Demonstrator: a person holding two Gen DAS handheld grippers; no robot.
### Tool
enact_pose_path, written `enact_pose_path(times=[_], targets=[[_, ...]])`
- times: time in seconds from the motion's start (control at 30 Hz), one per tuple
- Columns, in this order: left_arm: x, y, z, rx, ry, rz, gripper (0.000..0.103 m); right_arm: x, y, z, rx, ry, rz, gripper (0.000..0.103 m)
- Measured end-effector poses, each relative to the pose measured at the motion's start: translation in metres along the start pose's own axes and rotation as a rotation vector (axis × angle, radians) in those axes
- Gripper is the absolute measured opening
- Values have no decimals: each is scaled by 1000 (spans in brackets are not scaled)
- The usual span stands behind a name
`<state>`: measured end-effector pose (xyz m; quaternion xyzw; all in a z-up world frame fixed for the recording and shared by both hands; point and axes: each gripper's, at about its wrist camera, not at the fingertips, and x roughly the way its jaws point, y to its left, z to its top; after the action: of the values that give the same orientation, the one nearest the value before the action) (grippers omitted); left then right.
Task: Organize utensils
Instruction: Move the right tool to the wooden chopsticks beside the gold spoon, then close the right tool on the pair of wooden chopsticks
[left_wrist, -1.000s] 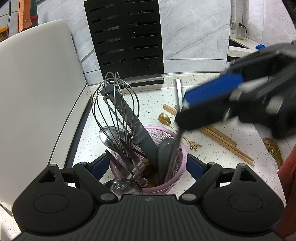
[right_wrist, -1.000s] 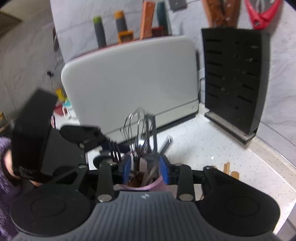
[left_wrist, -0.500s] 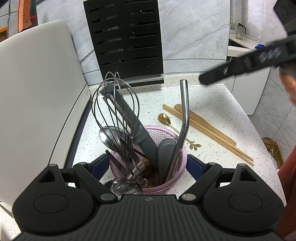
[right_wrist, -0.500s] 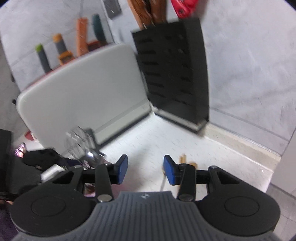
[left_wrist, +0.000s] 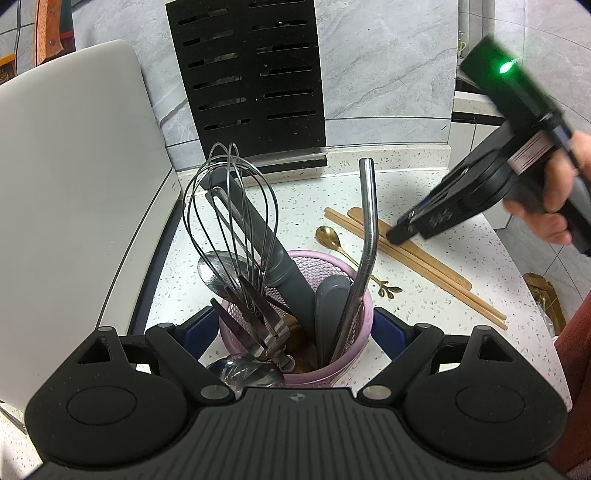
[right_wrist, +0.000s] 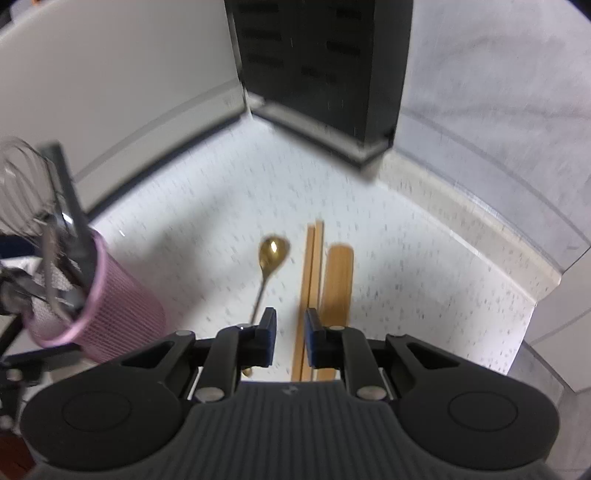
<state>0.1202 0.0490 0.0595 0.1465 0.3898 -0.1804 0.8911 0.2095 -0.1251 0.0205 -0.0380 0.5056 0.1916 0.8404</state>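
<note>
Nearest the left wrist camera, the left gripper (left_wrist: 295, 328) has its blue pads pressed to either side of the pink mesh holder (left_wrist: 332, 269), holding it steady on the speckled counter (left_wrist: 295, 199). The holder already carries a whisk (left_wrist: 231, 218), a grey-handled tool (left_wrist: 273, 258), a grey spoon (left_wrist: 330, 295), forks (left_wrist: 255, 325) and a bent metal straw (left_wrist: 369, 229).

Beyond it, loose on the counter, lie a gold spoon (left_wrist: 328, 236), a pair of chopsticks (right_wrist: 314, 258) and a flat wooden stick (right_wrist: 338, 273), side by side and just apart.

The right gripper (right_wrist: 290, 334) points steeply down over them, tilted in from the right with a hand (left_wrist: 554, 206) around its grip. Its jaws are closing and already narrow; nothing sits between them, though the chopsticks run just under the right pad.

The step in hand looks like picking up the chopsticks. To do it well, the narrowing jaws should open enough to straddle both sticks together, come down square across them clear of the gold spoon and the flat stick, and close near the middle so the pair lifts level.

Farthest back stand a white cutting board (left_wrist: 74, 177) and a black slotted knife rack (left_wrist: 251, 81) against the grey wall.
</note>
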Motion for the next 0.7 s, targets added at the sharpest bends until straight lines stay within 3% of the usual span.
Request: enact_pose_path(times=[0.3, 0.57, 0.7], targets=[[0, 0, 0, -1, 0, 1, 103, 21, 9, -4, -67, 115, -51, 11], [0, 0, 0, 0, 0, 1, 103, 24, 13, 3, -92, 147, -110, 12], [0, 0, 0, -1, -1, 0, 103, 27, 10, 5, -80, 164, -99, 13]])
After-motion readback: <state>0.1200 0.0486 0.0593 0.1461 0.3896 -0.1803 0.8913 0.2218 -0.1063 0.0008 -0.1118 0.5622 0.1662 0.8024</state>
